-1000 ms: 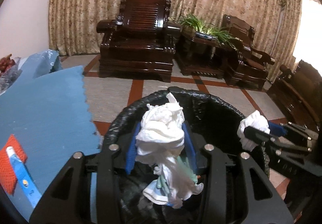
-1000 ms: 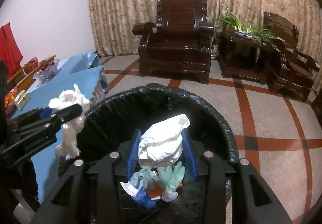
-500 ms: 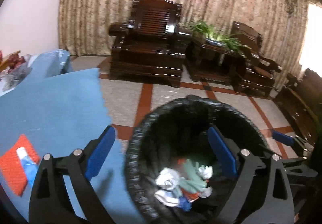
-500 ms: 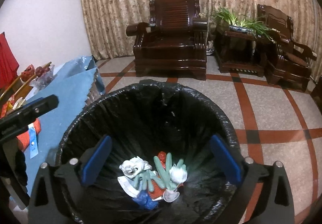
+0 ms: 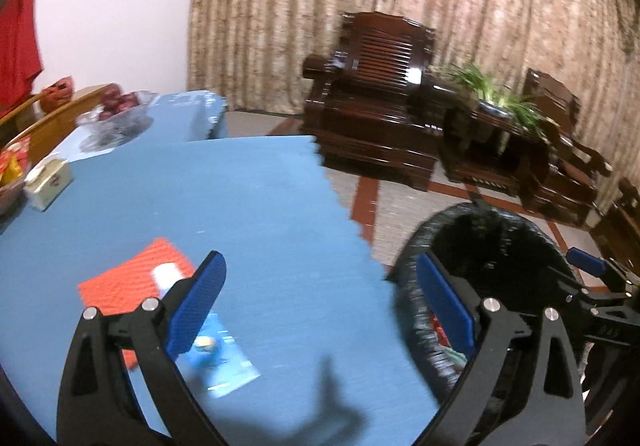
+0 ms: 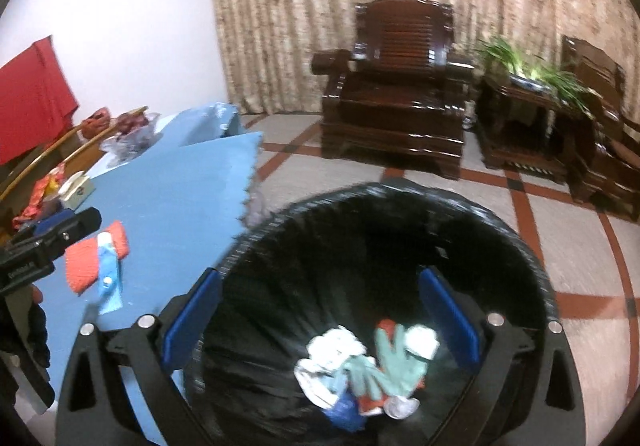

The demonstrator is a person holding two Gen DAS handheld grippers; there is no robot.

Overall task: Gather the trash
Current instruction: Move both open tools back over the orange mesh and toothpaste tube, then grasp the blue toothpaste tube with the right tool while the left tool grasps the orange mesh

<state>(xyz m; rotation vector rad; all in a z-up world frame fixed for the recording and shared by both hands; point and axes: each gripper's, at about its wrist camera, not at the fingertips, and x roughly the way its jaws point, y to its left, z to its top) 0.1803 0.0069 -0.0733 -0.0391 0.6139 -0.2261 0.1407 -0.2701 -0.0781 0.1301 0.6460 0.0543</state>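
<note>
Both grippers gape, holding nothing. The left gripper [image 5: 320, 306] hangs over the blue wrapper [image 5: 224, 362]; the right gripper [image 6: 320, 316] hangs above the bin [image 6: 516, 238] with its trash [image 6: 368, 366] below.

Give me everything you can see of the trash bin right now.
The trash bin is round and lined with a glossy black plastic bag folded over its rim. It stands upright on the tiled floor, close beside the blue-covered table; whether they touch is unclear. At its bottom lies a small pile: crumpled white tissues, a pale green glove, red and blue scraps. The open right tool hovers over it, holding nothing.
</note>
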